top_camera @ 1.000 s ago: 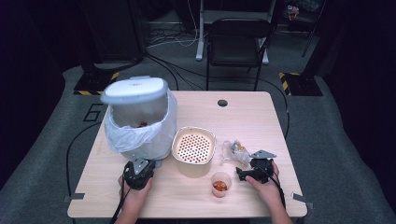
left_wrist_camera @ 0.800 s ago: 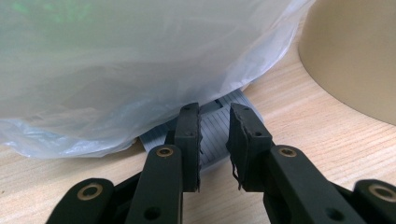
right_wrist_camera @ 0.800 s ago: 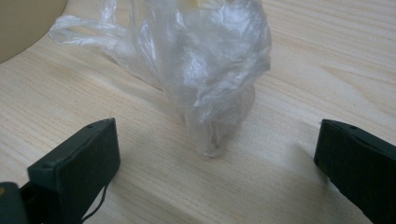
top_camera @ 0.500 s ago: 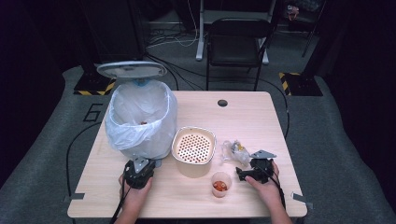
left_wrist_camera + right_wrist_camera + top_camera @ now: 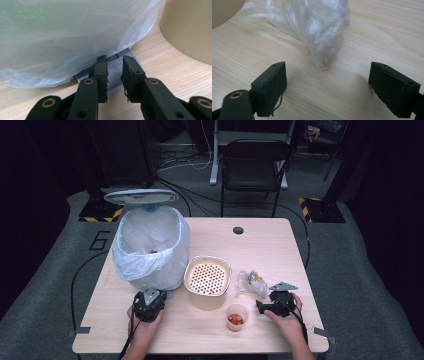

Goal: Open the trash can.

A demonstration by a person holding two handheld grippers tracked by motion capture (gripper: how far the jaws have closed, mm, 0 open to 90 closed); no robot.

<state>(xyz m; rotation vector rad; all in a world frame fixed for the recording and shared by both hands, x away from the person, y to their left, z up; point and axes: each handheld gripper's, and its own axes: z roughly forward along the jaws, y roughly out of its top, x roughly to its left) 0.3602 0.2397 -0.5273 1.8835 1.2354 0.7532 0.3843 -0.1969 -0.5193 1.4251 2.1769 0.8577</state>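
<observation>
pressing the bin [image 5: 150, 247] pedal [image 5: 117, 71], the left tongs [image 5: 114, 75] are nearly together and the lid is up. right tongs [image 5: 327, 90], apart and just closing, face the wrapper [image 5: 322, 32] on the desk [image 5: 270, 245], right of the bowl [image 5: 207, 281]; binning remains.

From above, my left hand [image 5: 145, 327] covers most of my left gripper [image 5: 150, 296], so whether its jaws press the bin's grey pedal [image 5: 117, 71] I can't tell. In the left gripper view the liner bag [image 5: 62, 37] hides the bin's body and drapes over the pedal's far end; the bag runs off the frame at 9 and 12 o'clock. The beige colander [image 5: 190, 27] is cut off at 3 o'clock. In the right gripper view the crumpled plastic wrapper [image 5: 322, 30] is cut off at 12 o'clock, and its contents are blurred. The orange bits in the small cup [image 5: 236, 316] are too small to name, as is the speck inside the bin.
</observation>
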